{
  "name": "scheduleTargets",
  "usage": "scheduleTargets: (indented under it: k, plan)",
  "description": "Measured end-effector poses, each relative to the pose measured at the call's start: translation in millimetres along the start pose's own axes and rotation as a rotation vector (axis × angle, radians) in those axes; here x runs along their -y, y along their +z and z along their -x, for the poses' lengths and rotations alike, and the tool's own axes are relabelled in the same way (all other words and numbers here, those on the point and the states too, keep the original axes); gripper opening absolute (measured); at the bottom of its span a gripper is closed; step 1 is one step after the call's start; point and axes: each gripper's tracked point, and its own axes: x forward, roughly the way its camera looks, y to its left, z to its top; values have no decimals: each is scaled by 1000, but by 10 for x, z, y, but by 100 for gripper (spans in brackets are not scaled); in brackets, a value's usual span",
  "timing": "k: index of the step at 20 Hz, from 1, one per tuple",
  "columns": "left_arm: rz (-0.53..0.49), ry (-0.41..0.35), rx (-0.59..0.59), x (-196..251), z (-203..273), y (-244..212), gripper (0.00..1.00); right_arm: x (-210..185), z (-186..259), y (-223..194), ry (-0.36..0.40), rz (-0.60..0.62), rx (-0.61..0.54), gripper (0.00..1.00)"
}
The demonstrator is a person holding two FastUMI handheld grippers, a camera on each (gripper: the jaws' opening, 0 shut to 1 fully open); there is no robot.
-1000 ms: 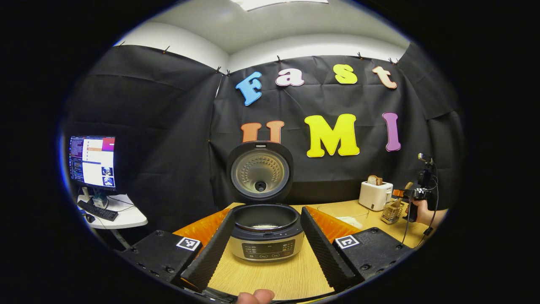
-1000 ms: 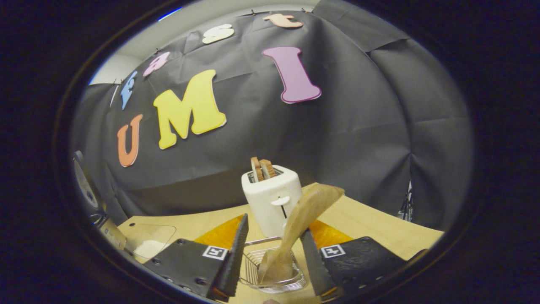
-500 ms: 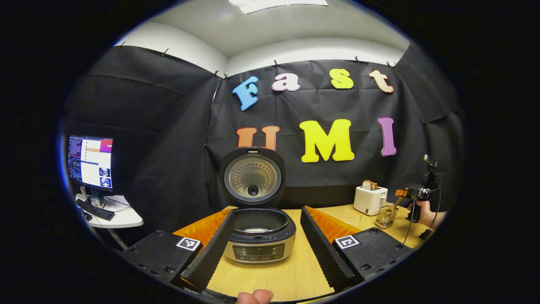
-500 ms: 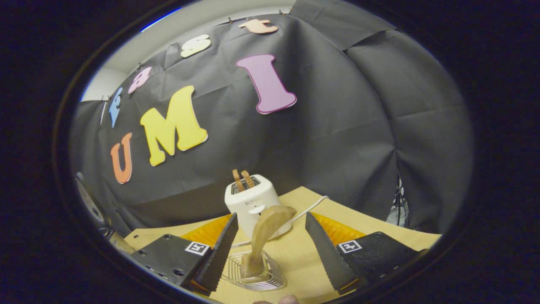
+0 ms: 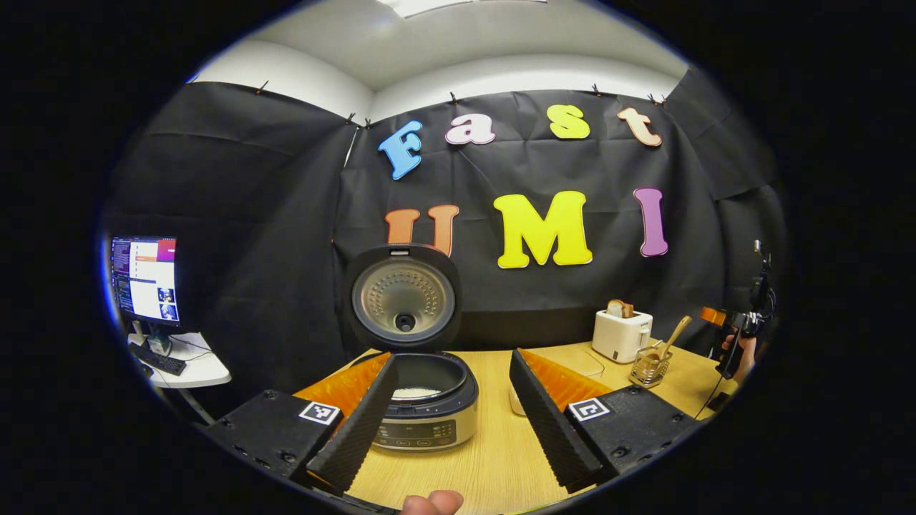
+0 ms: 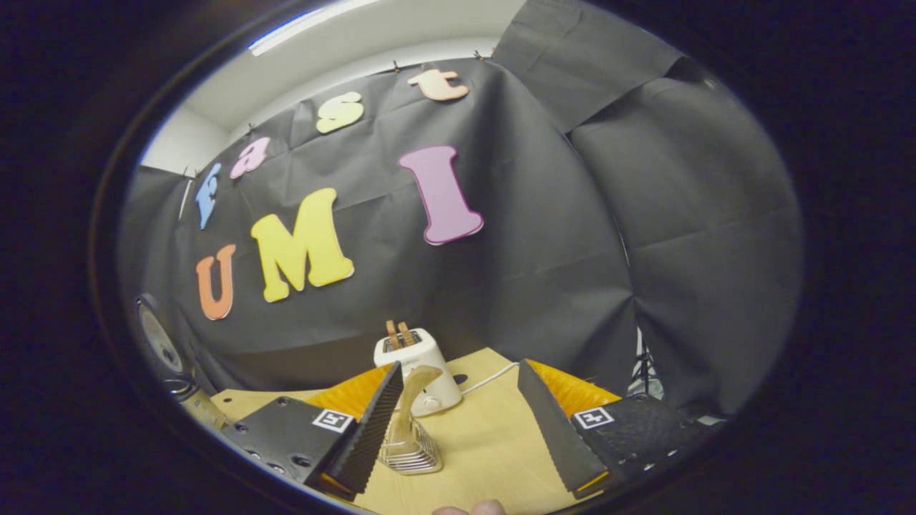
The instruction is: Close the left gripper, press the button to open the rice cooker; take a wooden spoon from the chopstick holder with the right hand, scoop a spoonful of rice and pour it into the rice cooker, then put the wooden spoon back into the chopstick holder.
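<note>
The rice cooker (image 5: 428,408) stands with its lid (image 5: 404,300) swung up, and white rice lies in its pot. My left gripper (image 5: 451,429) is open, a short way back from the cooker's front, holding nothing. The wooden spoon (image 6: 411,397) leans in the wire chopstick holder (image 6: 408,452), bowl end up. My right gripper (image 6: 461,436) is open and empty, drawn back from the holder, which sits by its left finger (image 6: 372,433). In the left gripper view the spoon (image 5: 671,337) and holder (image 5: 650,366) are at far right, with the hand-held right gripper (image 5: 737,332) beyond them.
A white toaster (image 6: 418,368) with bread slices stands behind the holder, also the toaster (image 5: 621,335) by the wall. A clear container (image 5: 572,360) lies on the wooden table (image 5: 494,458) right of the cooker. A monitor (image 5: 143,279) and keyboard sit on a side table at left.
The right gripper has pulled back from the holder, leaving the spoon standing in it. The left gripper has drifted back and to the right, so the cooker sits farther left.
</note>
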Motion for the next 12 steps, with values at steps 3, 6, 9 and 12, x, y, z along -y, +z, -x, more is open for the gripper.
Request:
scheduleTargets:
  k: [3, 6, 9, 12]
  plan:
    - [-5, 25, 25, -4, -171, 312, 100, -319, 403, 159, 93, 73, 53, 95]
    - [-55, 53, 61, -57, -431, 698, 100, -677, 726, 167, 201, 103, 56, 95]
    - [-87, 64, 91, -88, -696, 1068, 99, -833, 989, 75, 267, 110, 37, 95]
    - [-113, 93, 77, -244, -994, 1318, 99, -971, 1220, -41, 326, 102, 24, 95]
